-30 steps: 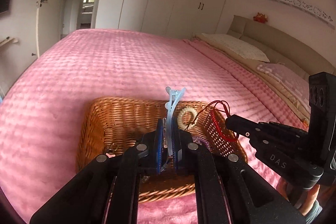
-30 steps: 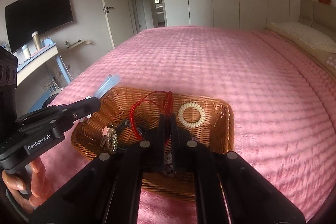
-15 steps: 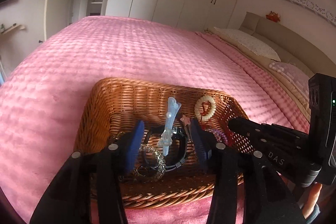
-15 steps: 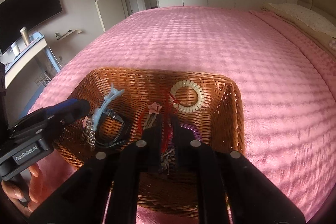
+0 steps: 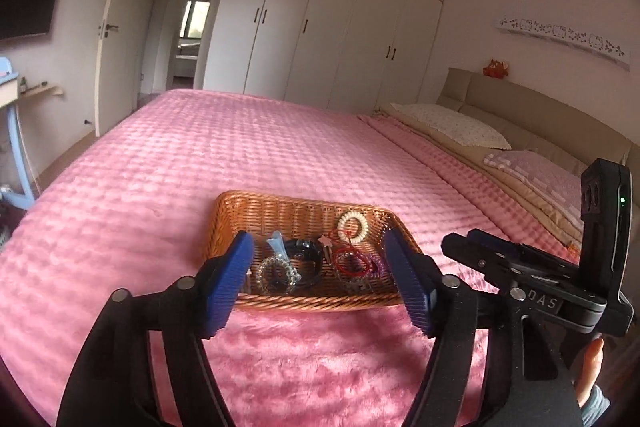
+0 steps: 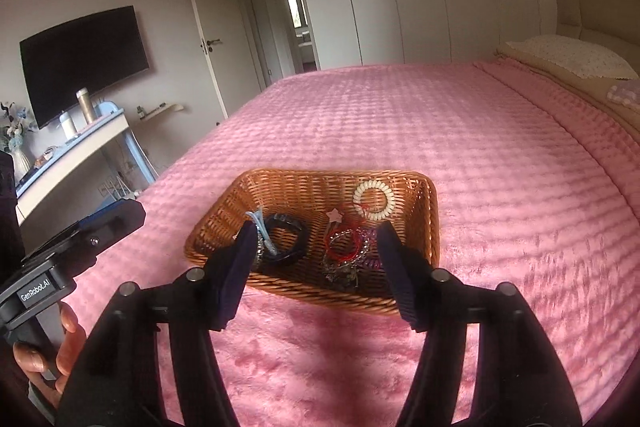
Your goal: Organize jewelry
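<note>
A wicker basket (image 5: 296,207) (image 6: 408,187) sits on the pink bedspread and holds the jewelry. Inside lie a light blue hair clip (image 5: 279,243) (image 6: 262,223), a black bracelet (image 5: 308,251) (image 6: 290,235), a clear spiral hair tie (image 5: 276,273), a cream spiral hair tie (image 5: 353,227) (image 6: 374,199), a pink star clip (image 5: 326,239) (image 6: 335,214) and a red cord bracelet (image 5: 352,263) (image 6: 342,247). My left gripper (image 5: 324,279) is open and empty, above the basket's near rim. My right gripper (image 6: 316,267) is open and empty, likewise above the near rim.
The pink bedspread (image 5: 240,155) spreads all around the basket. Pillows (image 5: 452,123) and a headboard are at the far right. White wardrobes (image 5: 340,27) line the far wall. A desk (image 6: 76,147) and a wall TV (image 6: 84,59) stand left of the bed.
Both grippers opened: the left dropped the blue hair clip and the right dropped the red cord bracelet into the basket. Both then pulled back and up from the basket.
</note>
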`<move>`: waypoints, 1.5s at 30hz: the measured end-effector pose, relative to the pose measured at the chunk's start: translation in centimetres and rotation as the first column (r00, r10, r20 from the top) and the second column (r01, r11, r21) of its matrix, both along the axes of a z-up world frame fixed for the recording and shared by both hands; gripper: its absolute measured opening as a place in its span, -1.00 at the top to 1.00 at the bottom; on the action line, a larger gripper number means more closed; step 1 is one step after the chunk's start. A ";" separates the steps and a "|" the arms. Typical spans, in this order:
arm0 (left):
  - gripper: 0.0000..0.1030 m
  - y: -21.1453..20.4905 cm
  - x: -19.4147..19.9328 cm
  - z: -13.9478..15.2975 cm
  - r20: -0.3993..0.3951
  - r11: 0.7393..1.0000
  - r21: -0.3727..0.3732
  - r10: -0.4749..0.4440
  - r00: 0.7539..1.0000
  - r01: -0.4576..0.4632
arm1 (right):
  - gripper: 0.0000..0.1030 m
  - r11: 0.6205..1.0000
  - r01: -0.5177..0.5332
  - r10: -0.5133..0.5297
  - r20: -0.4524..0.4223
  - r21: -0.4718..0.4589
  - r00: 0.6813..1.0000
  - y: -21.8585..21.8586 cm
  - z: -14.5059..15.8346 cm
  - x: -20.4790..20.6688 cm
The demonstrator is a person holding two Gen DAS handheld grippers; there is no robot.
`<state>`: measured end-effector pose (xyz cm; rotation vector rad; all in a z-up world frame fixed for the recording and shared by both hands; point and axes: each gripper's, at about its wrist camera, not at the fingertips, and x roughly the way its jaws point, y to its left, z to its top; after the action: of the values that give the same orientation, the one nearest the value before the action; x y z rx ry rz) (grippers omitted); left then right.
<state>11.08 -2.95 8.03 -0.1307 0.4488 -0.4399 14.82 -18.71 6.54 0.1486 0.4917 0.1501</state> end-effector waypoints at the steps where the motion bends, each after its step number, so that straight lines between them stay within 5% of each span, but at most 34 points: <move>1: -0.42 0.3 -1.1 0.1 0.023 1.000 0.007 0.014 1.000 -0.014 | -0.15 1.000 0.018 -0.017 0.022 -0.015 1.000 0.3 -0.1 -1.0; 6: -0.75 1.5 -5.6 -0.8 0.141 0.991 0.048 0.116 0.983 -0.123 | -0.76 0.982 0.159 -0.139 0.175 -0.104 0.975 1.8 -1.4 -5.7; 16: -0.76 1.2 -8.3 -5.2 0.284 0.944 0.131 0.255 0.924 -0.301 | -0.76 0.951 0.260 -0.212 0.264 -0.164 0.941 2.9 -4.4 -7.3; 27: -0.81 2.4 -6.7 -7.5 0.206 0.941 0.123 0.285 0.936 -0.314 | -0.76 0.959 0.221 -0.181 0.216 -0.178 0.959 3.1 -7.2 -6.6; 45: -0.85 1.7 -7.2 -7.5 0.233 0.937 0.142 0.282 0.931 -0.319 | -0.76 0.959 0.232 -0.194 0.218 -0.162 0.956 2.9 -7.0 -6.8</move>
<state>3.87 -1.22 0.56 0.0207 0.2521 -0.1061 7.99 -15.82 -0.44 0.0025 0.2832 -0.0932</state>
